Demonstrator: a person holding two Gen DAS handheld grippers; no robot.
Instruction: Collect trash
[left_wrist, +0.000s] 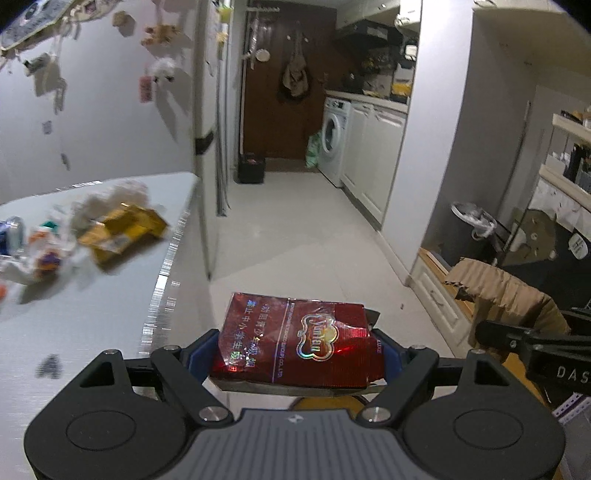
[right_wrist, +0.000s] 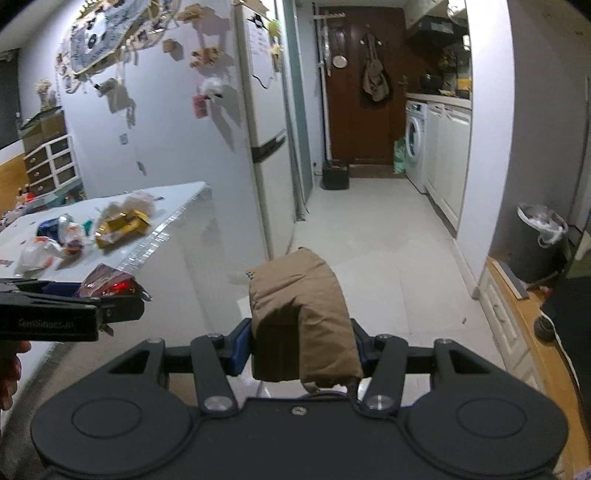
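Observation:
My left gripper is shut on a crumpled red cigarette pack and holds it in the air past the table's right edge. My right gripper is shut on a brown paper bag, also in the air. In the right wrist view the left gripper with the red pack is at the left. In the left wrist view the brown bag and the right gripper are at the right. More trash lies on the white table: a gold wrapper, crumpled white paper and a can.
A lined grey trash bin stands by the right wall; it also shows in the left wrist view. A fridge stands beyond the table. A tiled corridor floor leads to a washing machine and a brown door.

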